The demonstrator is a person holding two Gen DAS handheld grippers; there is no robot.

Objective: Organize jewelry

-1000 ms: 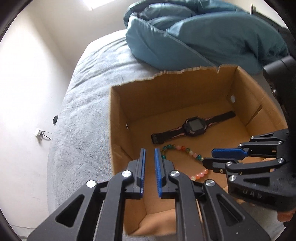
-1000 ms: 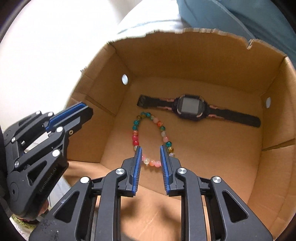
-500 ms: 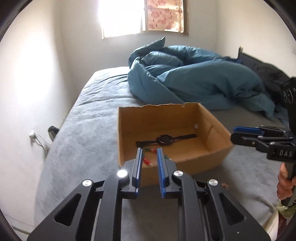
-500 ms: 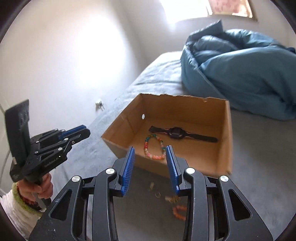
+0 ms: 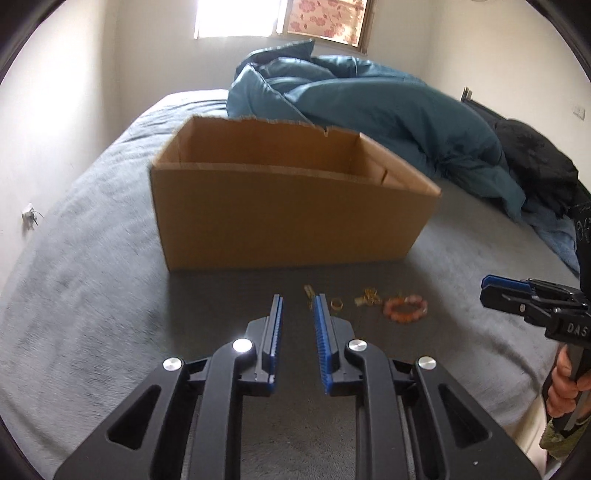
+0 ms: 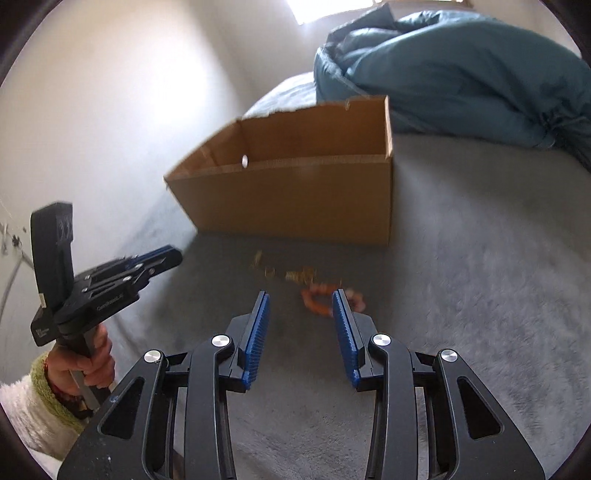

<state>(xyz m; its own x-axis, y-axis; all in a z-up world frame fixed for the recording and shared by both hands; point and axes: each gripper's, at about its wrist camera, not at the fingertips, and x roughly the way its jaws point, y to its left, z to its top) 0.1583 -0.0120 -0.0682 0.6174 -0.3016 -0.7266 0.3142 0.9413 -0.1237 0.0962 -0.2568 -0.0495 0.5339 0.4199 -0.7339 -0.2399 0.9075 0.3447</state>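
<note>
Your right tongs (image 6: pixel 300 306) hang spread wide and empty over the orange bead bracelet (image 6: pixel 325 301) at frame centre, lined up to straddle it, while your left tongs (image 5: pixel 298 308), released too, hover by the gold ring (image 5: pixel 336 304) below the cardboard box (image 5: pixel 288 218).

A home bedroom: a grey bed (image 5: pixel 92 236) fills the view, a rumpled teal duvet (image 5: pixel 388 110) at one o'clock, a flowered curtain (image 5: pixel 325 18) at twelve
</note>
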